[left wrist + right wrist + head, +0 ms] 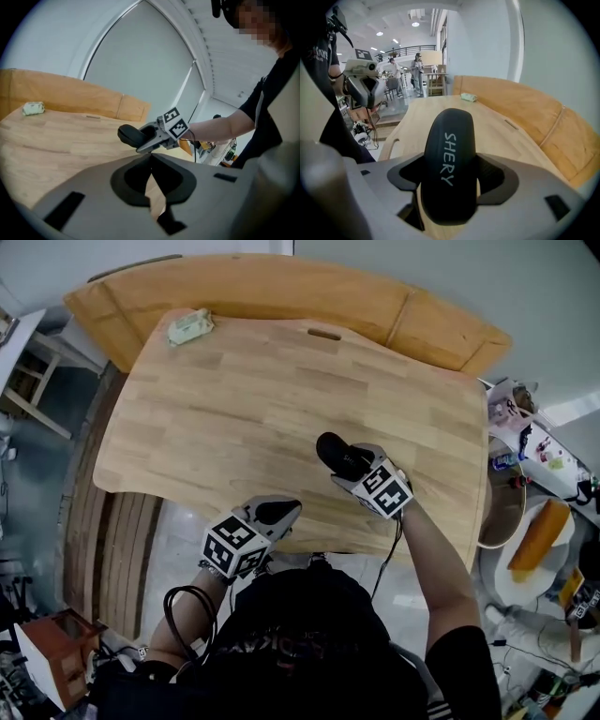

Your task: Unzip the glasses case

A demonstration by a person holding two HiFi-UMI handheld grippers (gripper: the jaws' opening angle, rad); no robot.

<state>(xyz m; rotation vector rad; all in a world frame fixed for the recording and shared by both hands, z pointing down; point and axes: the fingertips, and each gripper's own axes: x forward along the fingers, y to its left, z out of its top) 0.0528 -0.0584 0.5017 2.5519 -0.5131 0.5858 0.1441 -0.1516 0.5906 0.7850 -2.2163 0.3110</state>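
Seen from the head view, my right gripper (pixel 361 472) holds the black glasses case (pixel 336 452) over the near side of the wooden table (pixel 281 399), with my left gripper (pixel 279 514) near it at the table's edge. In the left gripper view, those jaws meet with nothing between them. In the right gripper view, both jaws clamp the case, which is lettered SHERY.

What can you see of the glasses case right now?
The glasses case is a black, matte, oblong shell with rounded ends and white lettering SHERY along its top. It looks closed; no zipper shows. The right gripper is clamped on its sides, one end jutting out past the jaws over the wooden table. The left gripper is clear of it.
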